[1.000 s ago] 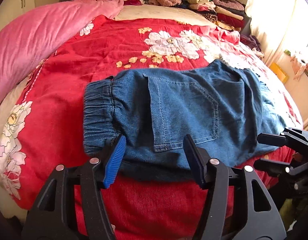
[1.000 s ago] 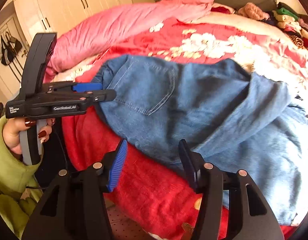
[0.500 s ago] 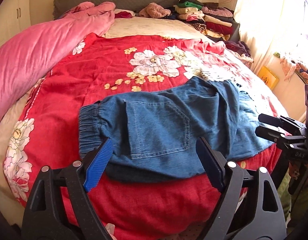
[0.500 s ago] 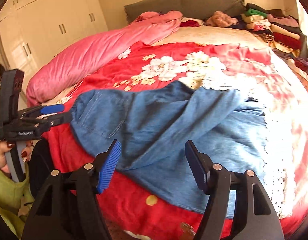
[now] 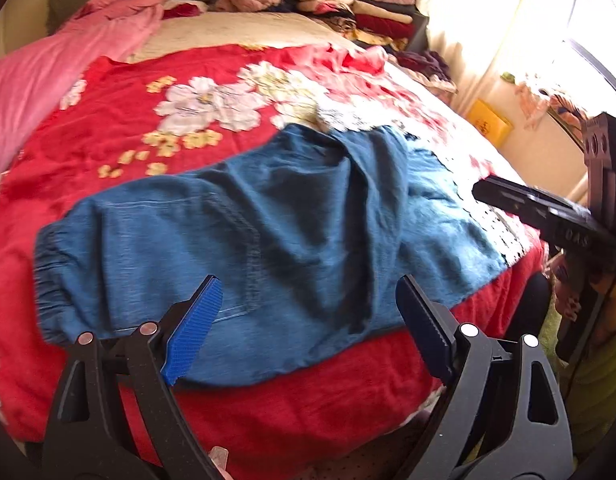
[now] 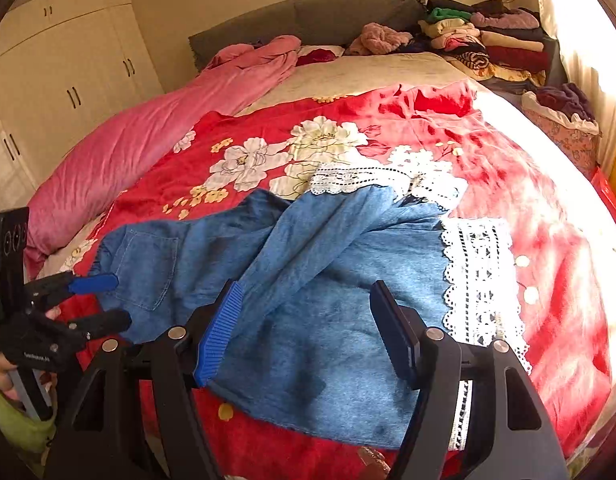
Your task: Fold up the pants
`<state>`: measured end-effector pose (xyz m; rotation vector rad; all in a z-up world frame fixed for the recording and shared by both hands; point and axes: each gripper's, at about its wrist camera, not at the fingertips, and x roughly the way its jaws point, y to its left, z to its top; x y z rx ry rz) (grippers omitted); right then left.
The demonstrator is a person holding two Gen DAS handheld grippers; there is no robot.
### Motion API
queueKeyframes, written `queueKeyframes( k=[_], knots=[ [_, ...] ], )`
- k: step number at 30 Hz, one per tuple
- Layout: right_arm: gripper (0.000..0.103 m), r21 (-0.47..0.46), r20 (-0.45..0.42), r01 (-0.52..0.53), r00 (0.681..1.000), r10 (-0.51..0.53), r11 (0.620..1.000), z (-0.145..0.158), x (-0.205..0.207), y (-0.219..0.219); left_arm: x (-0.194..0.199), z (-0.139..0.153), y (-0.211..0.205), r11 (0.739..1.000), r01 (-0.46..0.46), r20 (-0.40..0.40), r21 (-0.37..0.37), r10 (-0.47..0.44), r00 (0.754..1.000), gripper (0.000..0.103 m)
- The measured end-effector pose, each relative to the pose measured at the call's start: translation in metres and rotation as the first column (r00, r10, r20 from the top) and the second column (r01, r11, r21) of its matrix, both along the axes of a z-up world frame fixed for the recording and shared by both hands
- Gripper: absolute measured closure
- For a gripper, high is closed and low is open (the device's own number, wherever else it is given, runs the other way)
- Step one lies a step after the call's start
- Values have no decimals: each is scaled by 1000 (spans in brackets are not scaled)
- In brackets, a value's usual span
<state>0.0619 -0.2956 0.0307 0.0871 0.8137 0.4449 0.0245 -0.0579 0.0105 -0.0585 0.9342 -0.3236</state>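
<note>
Blue denim pants [image 5: 288, 220] lie across the near part of the bed, elastic waistband [image 5: 52, 280] to the left, one leg rumpled diagonally over the other [image 6: 308, 240]. White lace trims the leg hems [image 6: 475, 272]. My left gripper [image 5: 308, 284] hovers over the pants' near edge, its jaws opening, with nothing pinched between the pads. In the right wrist view it shows at the left edge [image 6: 116, 300], held in a hand, just off the waistband. My right gripper [image 6: 306, 286] stands open above the lower legs, its black finger [image 5: 519, 204] showing at the right in the left wrist view.
The bed carries a red floral cover [image 5: 148, 120], with a pink duvet [image 6: 148, 140] heaped along its left side. Stacked folded clothes [image 6: 487, 40] sit at the head by the grey headboard [image 6: 308, 12]. A cream wardrobe [image 6: 68, 80] stands to the left, a bright curtain [image 5: 507, 40] to the right.
Both grippers have drawn back from the pants and shifted right along the bed's near edge. Both pairs of jaws stand wider apart than before. The pants lie where they were.
</note>
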Motion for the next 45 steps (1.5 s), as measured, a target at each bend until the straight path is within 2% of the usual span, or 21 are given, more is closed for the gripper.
queueKeyframes(
  k=[9,11,14,17,20,21,22,31,36,38,40,41,42,45],
  knots=[
    [38,-34,-22,32,999,-33,999,2,35,1,25,-24,-46,992,109,-61,-63,-113,992,24],
    [38,-32,-32,33,999,-34,999,2,49,5,32,-28,-50,990,114,-66,-87,-120,991,24],
    [38,-32,-42,12,999,-13,999,4,68,16,46,-35,-53,989,93,-84,-113,-103,991,29],
    [38,-65,-49,3,999,-6,998,3,91,30,57,-42,-51,985,60,-79,-159,-73,994,42],
    [38,-88,-77,-28,997,21,996,-2,117,48,62,-44,-49,980,41,-79,-195,-58,995,66],
    [38,-101,-88,-34,996,25,994,-5,126,54,62,-45,-50,976,49,-83,-213,-68,994,88],
    [38,-118,-94,-37,995,25,992,-8,132,58,62,-45,-51,974,52,-86,-222,-73,994,93],
    [38,-324,-130,-51,991,9,945,-50,191,110,49,-54,-74,973,137,-74,-184,-152,986,93],
    [38,-349,-151,-26,988,-28,937,-66,210,120,50,-57,-74,971,141,-80,-194,-159,984,93],
    [43,-358,-149,-13,988,-43,934,-72,216,120,51,-57,-73,970,142,-82,-198,-161,984,93],
    [69,-361,-135,-4,990,-48,932,-73,218,117,51,-57,-72,969,143,-82,-200,-162,983,93],
    [75,-340,-137,-2,990,-47,941,-72,218,112,50,-57,-71,969,143,-82,-200,-162,983,93],
    [88,-320,-138,4,989,-51,947,-70,217,108,50,-57,-71,969,142,-83,-200,-161,983,93],
    [93,-261,-117,38,991,-71,965,-53,206,86,50,-58,-68,969,137,-86,-207,-158,984,93]
  ],
)
